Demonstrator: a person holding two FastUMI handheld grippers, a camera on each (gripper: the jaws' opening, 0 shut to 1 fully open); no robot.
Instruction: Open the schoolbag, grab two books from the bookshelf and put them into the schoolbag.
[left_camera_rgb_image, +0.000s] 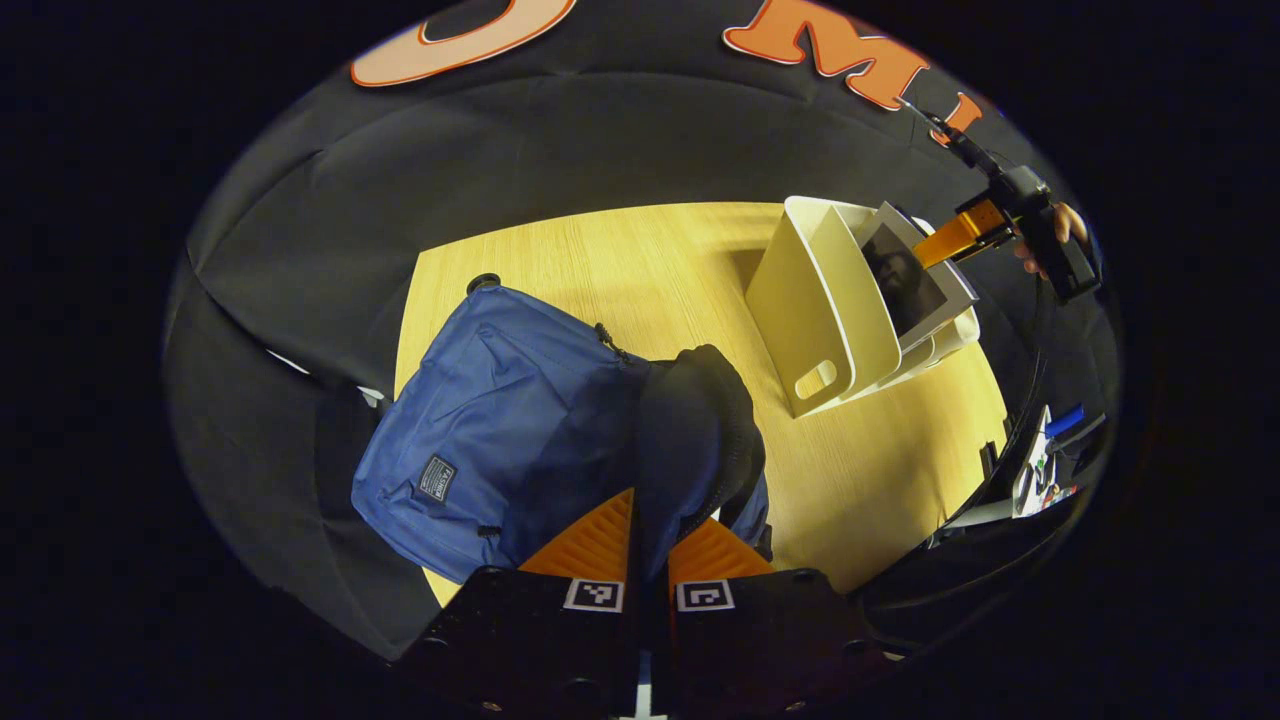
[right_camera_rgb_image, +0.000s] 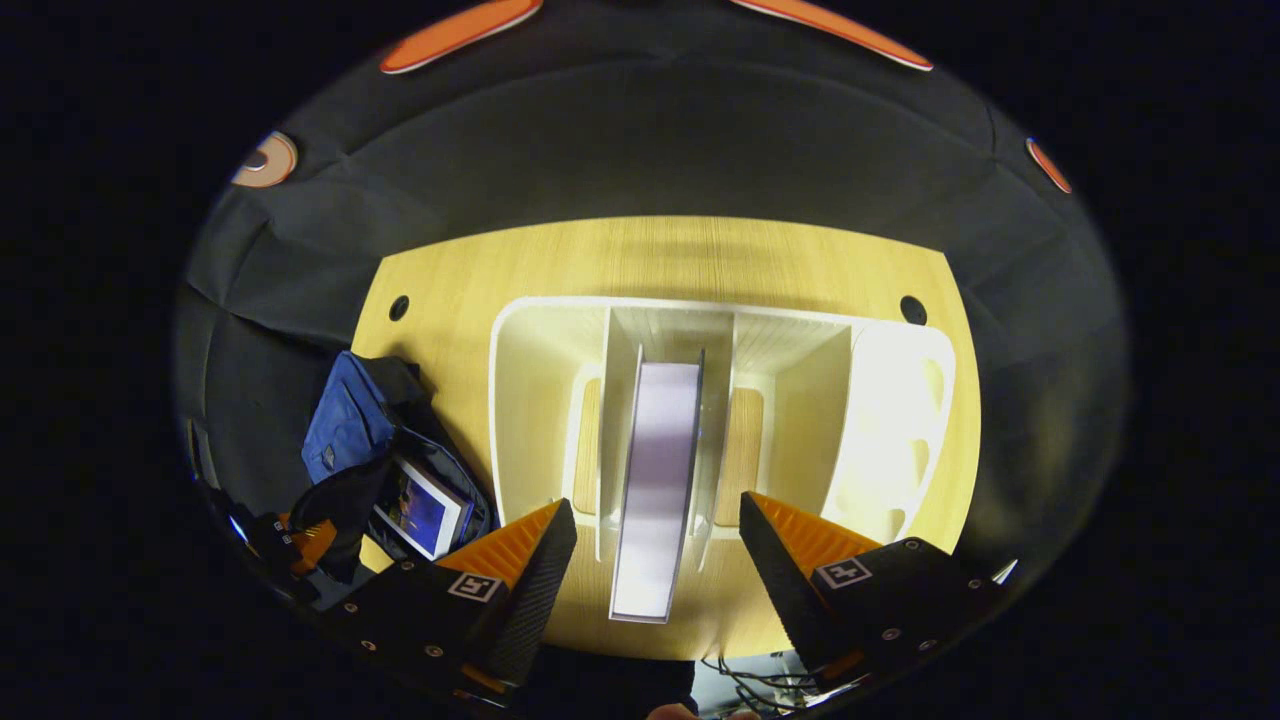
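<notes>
My left gripper fingers pinch the schoolbag flap, holding it open; right gripper fingers spread astride the second book in the bookshelf.

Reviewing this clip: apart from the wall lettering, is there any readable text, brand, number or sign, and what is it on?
Patch on the schoolbag: lettering too small to read.
Book in the bookshelf: dark cover picture, no legible text.
Second book in the schoolbag: cover too small to read.
Square markers on the jaws: patterns, no words.
</notes>
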